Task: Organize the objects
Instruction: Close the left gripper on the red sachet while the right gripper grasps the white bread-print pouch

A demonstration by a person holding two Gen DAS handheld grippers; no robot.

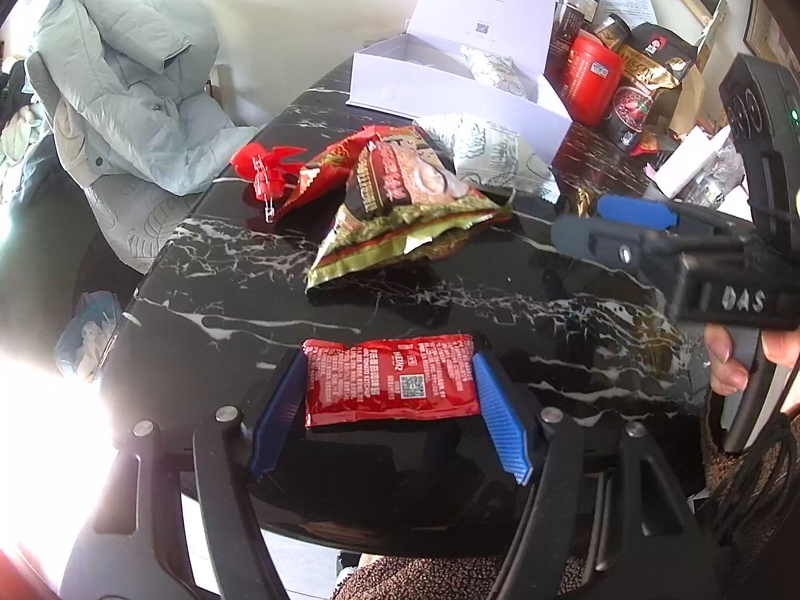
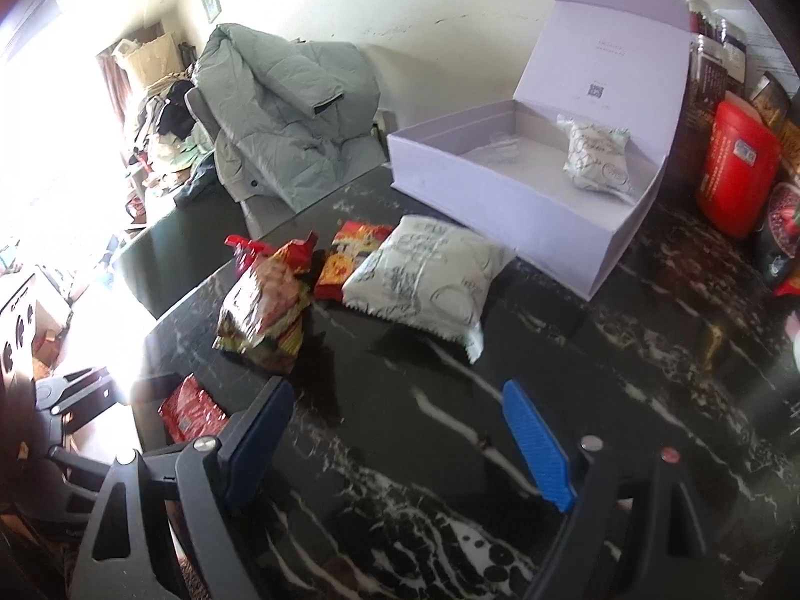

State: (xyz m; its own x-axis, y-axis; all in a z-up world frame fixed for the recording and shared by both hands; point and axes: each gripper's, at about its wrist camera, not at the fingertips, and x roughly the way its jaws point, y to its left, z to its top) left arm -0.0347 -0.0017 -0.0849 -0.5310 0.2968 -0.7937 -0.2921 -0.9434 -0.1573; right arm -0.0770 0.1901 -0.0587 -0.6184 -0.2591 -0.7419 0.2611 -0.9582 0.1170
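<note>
A red sauce packet [image 1: 389, 382] is bracketed by the blue pads of the left tool [image 1: 389, 415], touching both, at the near edge of the black marble desk [image 1: 500, 295]. The right tool [image 2: 400, 442] is seen spread apart, holding nothing. Behind the packet, a green snack bag [image 1: 400, 210] lies before the open white box [image 2: 525, 190].

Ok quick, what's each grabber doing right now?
Left gripper: closed on the red ketchup packet.
Right gripper: open, holding nothing.
</note>
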